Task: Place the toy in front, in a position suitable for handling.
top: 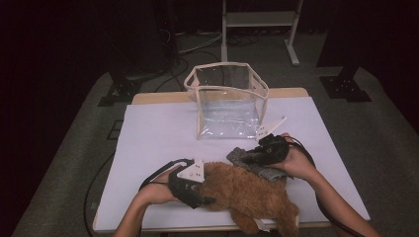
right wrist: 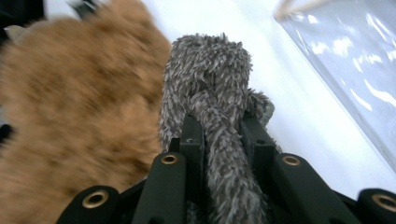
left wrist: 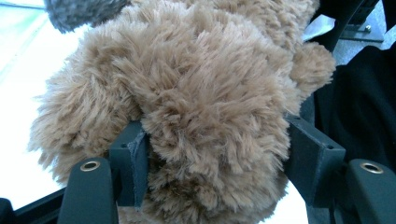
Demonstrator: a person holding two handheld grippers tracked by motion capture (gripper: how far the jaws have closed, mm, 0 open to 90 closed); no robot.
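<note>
Left tongs (top: 201, 200) are about half apart and clamped on the brown plush toy (top: 249, 197). In the left gripper view both pads sink into the fur, one each side of a thick fluffy lump (left wrist: 210, 116), w/ the pile bulging out over the pads. Left hand (top: 155, 190) comes in from the bottom edge, tongs pointing right into the toy's near end.

Right tongs (top: 247, 159) are nearly together, pinched on the grey plush piece (top: 257, 165). In the right gripper view a narrow grey strip (right wrist: 224, 140) runs straight down between the pads, and its wider shaggy end sticks up past the tips. Right hand (top: 296, 163) reaches in from the right, tongs pointing left.

Brown toy lies on the white worktop (top: 158, 133), near the front edge, stretched from the left tongs toward the bottom right. Grey piece sits just behind it, touching its upper side, betw. toy and the clear bag (top: 227, 101). Bag stands upright at the worktop's far middle, mouth up, just beyond the right tongs, apart from both plush things.
</note>
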